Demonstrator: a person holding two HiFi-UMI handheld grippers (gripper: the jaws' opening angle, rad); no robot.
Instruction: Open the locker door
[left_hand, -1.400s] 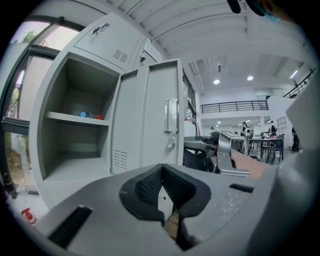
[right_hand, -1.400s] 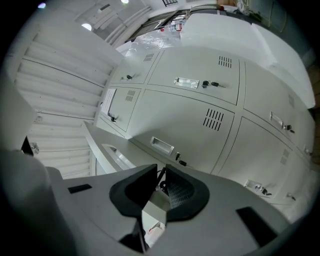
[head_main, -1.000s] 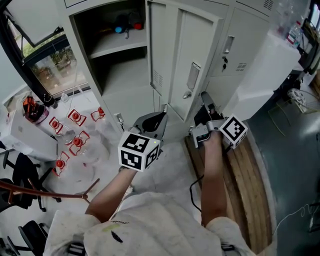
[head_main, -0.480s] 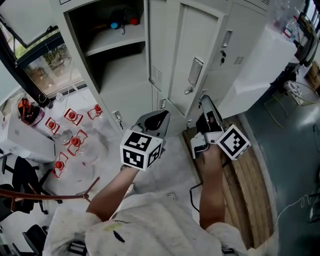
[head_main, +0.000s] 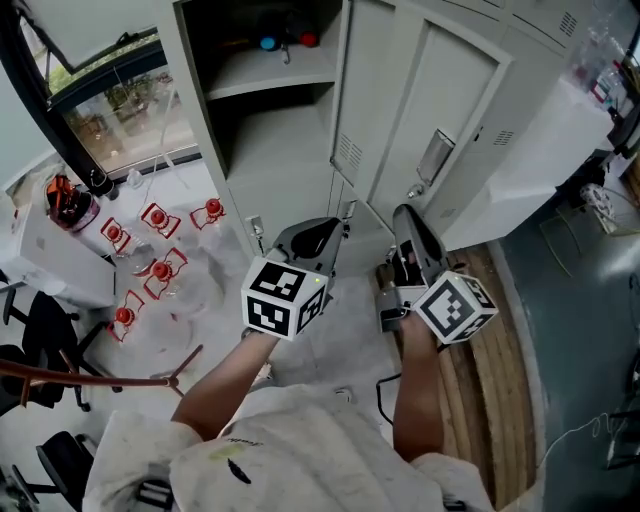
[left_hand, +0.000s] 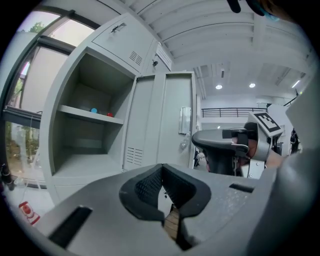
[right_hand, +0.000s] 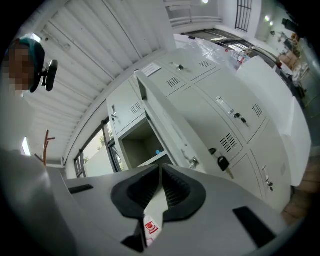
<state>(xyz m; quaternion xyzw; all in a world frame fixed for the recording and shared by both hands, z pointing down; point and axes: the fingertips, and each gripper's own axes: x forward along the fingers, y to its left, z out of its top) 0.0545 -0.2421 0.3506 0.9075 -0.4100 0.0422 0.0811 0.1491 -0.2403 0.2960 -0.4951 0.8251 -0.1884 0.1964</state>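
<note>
The grey locker's door (head_main: 440, 90) stands swung open, its handle (head_main: 436, 155) facing me, and the open compartment (head_main: 270, 110) with a shelf lies to its left. My left gripper (head_main: 335, 228) hovers below the compartment, shut and empty; in the left gripper view (left_hand: 161, 170) it looks at the door (left_hand: 165, 120). My right gripper (head_main: 405, 215) hangs just under the door's lower edge without touching it. Its jaws (right_hand: 160, 170) are closing, nearly together, with nothing between them. The door (right_hand: 165, 120) rises beyond them.
Small blue and red items (head_main: 268, 43) sit on the locker shelf. Several red-labelled bottles (head_main: 150, 270) lie on the floor at the left, near a dark chair (head_main: 40, 340). A wooden board (head_main: 500, 340) lies under my right arm. A white cabinet (head_main: 530, 160) stands right of the lockers.
My right gripper has drawn back and down from the door's handle side. The left gripper has hardly moved. The head view has shifted, so the lockers sit further right.
</note>
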